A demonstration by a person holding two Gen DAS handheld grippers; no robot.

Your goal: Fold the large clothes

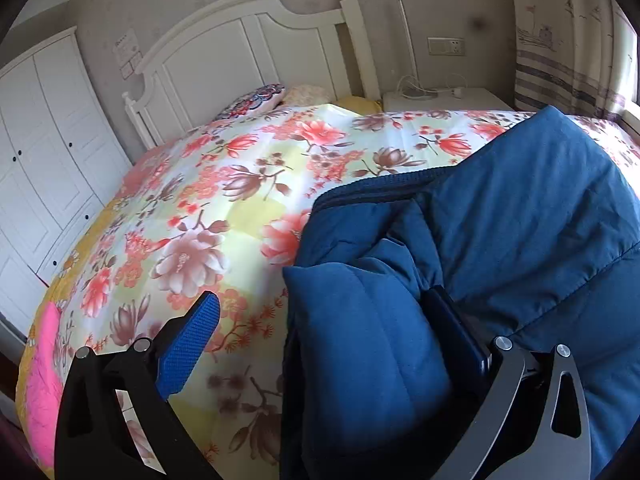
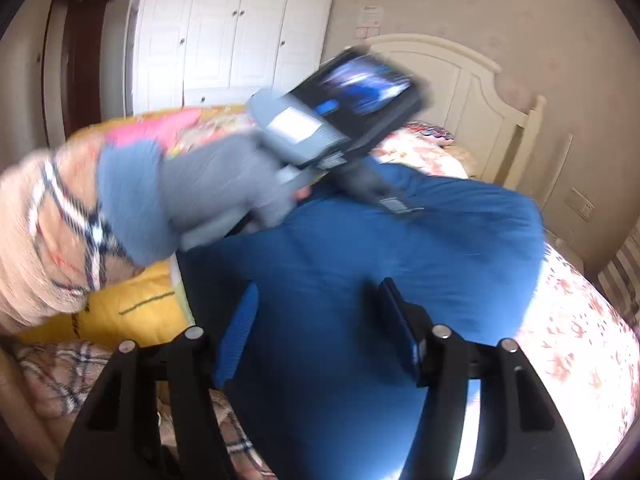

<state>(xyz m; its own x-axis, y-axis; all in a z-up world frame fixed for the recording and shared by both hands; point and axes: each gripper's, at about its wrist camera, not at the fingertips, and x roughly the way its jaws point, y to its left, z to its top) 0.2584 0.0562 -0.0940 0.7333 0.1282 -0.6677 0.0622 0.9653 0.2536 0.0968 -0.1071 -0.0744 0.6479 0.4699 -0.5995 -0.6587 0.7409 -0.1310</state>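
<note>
A blue padded jacket [image 1: 500, 216] lies on a bed covered by a flowered quilt [image 1: 224, 184], on the side of the quilt away from the white wardrobe [image 1: 44, 136] and short of the white headboard [image 1: 240, 56]. The left hand-held gripper [image 1: 332, 312] stands with its fingers wide apart; a puffy fold of the jacket bulges between them, against the right finger, while the left finger hangs over bare quilt. The right hand-held gripper [image 2: 318, 320] hovers over the jacket's near part, its fingers apart with only flat blue cloth seen between them. From the right wrist view, a gloved hand [image 2: 224, 184] grips the other tool above the jacket, blurred.
</note>
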